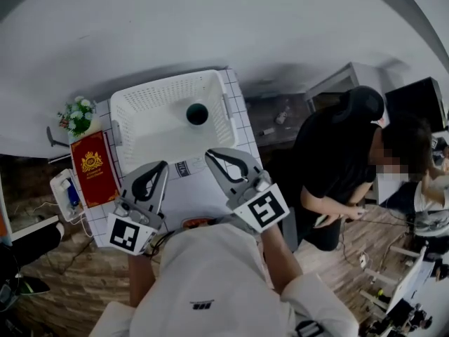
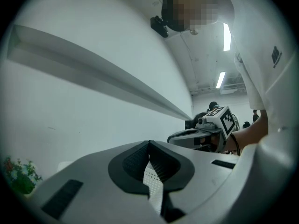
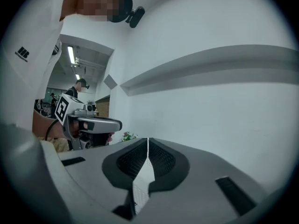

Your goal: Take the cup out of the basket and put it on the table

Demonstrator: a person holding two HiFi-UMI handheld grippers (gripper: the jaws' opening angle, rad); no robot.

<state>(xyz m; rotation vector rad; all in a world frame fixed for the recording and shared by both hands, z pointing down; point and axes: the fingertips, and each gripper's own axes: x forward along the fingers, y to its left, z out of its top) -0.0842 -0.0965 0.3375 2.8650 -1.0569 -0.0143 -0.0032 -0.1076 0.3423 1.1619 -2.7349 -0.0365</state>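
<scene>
a small white table (image 1: 239,111) with a grid of thin lines sits pushed up against a plain white wall (image 1: 210,20), with brown wood-look floor (image 1: 63,286) round it. most of the tabletop is taken by a white perforated basket (image 1: 140,102), which lies just ahead of both tools. the cup (image 1: 197,114) – dark, upright, mouth up – stands inside the basket on its bottom, in the far part, beyond the right gripper (image 1: 210,154) and apart from its tip. off to the left of the left gripper (image 1: 163,166) a red booklet with gold print (image 1: 92,167) lies flat on the table edge beside the basket, and past it, near the wall, is a little bunch of flowers (image 1: 77,114). away to the right of the right gripper another person in black (image 1: 337,167) stands on the floor, bent over something in their hands. both grippers are held low over the near rim of the basket, side by side, tips angled in toward each other and well short of the cup. each gripper's own view shows its ribbed pads pressed together with only a hairline seam between them – both are closed, with nothing in them, and neither touches the cup.
</scene>
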